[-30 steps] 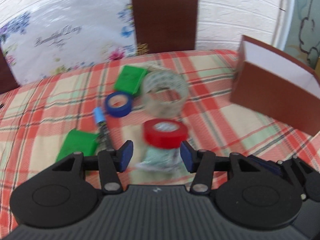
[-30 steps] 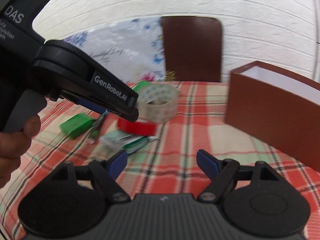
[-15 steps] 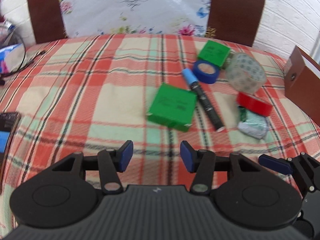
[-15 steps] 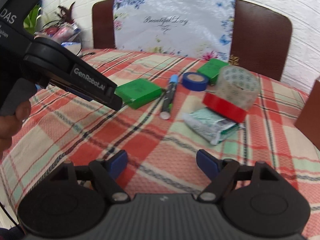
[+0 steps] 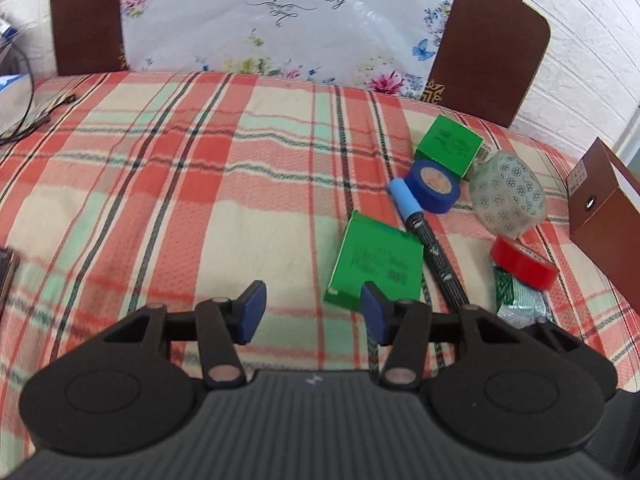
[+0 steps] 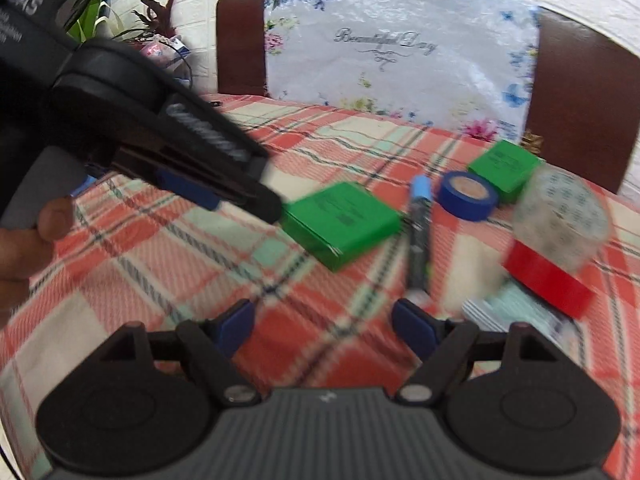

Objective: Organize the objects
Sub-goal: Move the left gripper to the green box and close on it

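My left gripper [image 5: 312, 314] hovers open over the plaid cloth, and its right pad overlaps the near corner of a flat green box [image 5: 378, 264]. A black marker with a blue cap [image 5: 430, 244] lies beside that box. Behind these sit a blue tape roll [image 5: 434, 186] and a second green box [image 5: 448, 148]. To their right are a clear patterned tape roll [image 5: 508, 194], a red tape roll [image 5: 522, 264] and a green-white packet [image 5: 520, 300]. My right gripper [image 6: 324, 326] is open and empty, just short of the marker [image 6: 418, 236]. The left gripper [image 6: 264, 200] reaches in from the left towards the green box [image 6: 340, 224].
An open brown box [image 5: 600, 216] stands at the right edge. Two brown chair backs [image 5: 492, 48] and a floral plastic bag [image 5: 280, 20] rise behind the table. A cable [image 5: 28, 120] and a dark flat object [image 5: 6, 276] lie at the left. A hand [image 6: 24, 240] holds the left gripper.
Both views have swung left and sunk slightly, so the cluster of objects now sits right of centre and the brown box has slid to the edge. Both grippers kept their openings.
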`<state>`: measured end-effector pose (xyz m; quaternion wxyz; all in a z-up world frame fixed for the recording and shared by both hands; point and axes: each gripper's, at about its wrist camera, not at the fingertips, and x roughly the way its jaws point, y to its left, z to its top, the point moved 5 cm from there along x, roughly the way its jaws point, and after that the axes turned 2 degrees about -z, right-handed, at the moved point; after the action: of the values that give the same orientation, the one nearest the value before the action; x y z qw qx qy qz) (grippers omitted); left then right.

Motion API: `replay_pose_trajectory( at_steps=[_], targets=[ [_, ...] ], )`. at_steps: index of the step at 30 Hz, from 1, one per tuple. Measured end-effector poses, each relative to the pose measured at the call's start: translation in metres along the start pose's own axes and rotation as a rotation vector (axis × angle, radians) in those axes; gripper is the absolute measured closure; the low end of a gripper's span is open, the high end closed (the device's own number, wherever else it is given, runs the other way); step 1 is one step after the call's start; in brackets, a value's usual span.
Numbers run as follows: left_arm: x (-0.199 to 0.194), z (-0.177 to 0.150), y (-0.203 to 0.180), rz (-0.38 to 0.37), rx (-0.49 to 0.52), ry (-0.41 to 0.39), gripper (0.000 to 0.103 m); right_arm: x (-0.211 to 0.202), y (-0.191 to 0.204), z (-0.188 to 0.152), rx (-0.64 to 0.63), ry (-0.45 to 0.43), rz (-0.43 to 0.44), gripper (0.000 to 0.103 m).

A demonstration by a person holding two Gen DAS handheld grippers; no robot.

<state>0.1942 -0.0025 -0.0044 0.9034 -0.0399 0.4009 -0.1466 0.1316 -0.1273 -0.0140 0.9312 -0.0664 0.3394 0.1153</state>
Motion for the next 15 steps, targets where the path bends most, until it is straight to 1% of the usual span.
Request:
replay_pose_trajectory(
  at_steps=[5,9,10,11,12,15],
  targets=[
    [0.022,0.010,-0.001,-0.033,0.019,0.022,0.049,0.026,-0.007,0.017,0.007,-0.015,0.023,0.024],
    [0.032,0.017,-0.004,-0.068,0.023,0.023,0.050,0.045,-0.015,0.027,0.025,-0.023,0.004,0.023],
    [0.033,0.017,-0.006,-0.085,0.020,0.027,0.058,0.048,-0.017,0.029,0.027,-0.025,0.000,0.021],
    [0.033,0.016,-0.008,-0.108,0.020,0.030,0.068,0.052,-0.018,0.030,0.031,-0.025,-0.002,0.021],
    [0.032,0.015,-0.010,-0.122,0.021,0.034,0.068,0.054,-0.019,0.032,0.034,-0.023,-0.002,0.022],
    [0.023,0.008,-0.015,-0.106,0.045,0.034,0.069,0.053,-0.018,0.031,0.034,-0.023,0.005,0.027]
  ],
)
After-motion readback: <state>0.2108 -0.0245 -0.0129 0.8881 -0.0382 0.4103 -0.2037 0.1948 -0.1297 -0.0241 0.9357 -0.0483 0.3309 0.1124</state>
